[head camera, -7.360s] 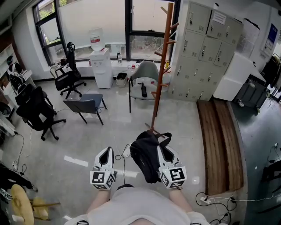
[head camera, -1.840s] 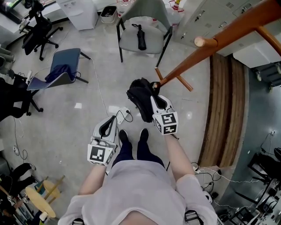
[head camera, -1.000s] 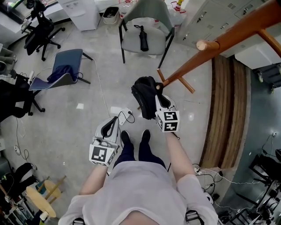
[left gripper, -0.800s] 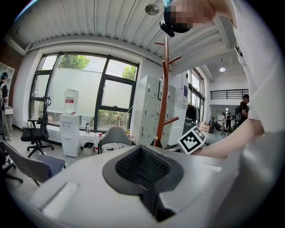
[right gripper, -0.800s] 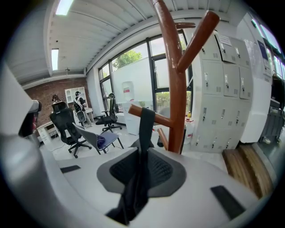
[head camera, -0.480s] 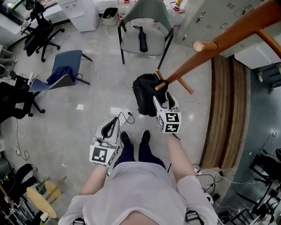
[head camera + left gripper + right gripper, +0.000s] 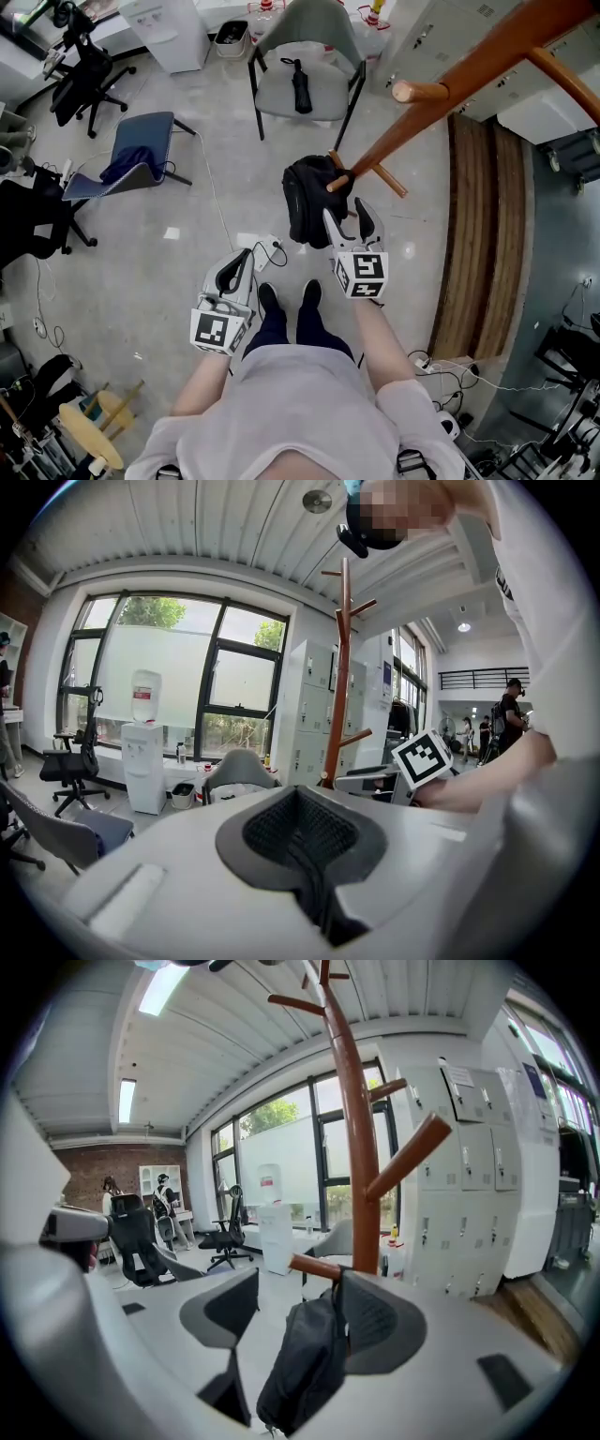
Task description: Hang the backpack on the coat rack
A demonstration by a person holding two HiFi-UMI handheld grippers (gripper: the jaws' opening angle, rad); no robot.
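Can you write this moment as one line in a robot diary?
backpack: hanging on coat rack | right gripper: jaws just opened, backpack between them, not gripped | left gripper: shut, empty

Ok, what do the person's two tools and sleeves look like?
Left tool and right tool: pale grey shells, dark ribbed pads, each with a white cube bearing black square markers. White short sleeves. The right tool's jaws have just been opening, the backpack between them.

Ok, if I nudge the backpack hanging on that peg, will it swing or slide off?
Probably floppy: the backpack sags limp below the peg. Hanging from that one point, it would likely swing if nudged. The peg seems to slope upward, so it probably stays on.
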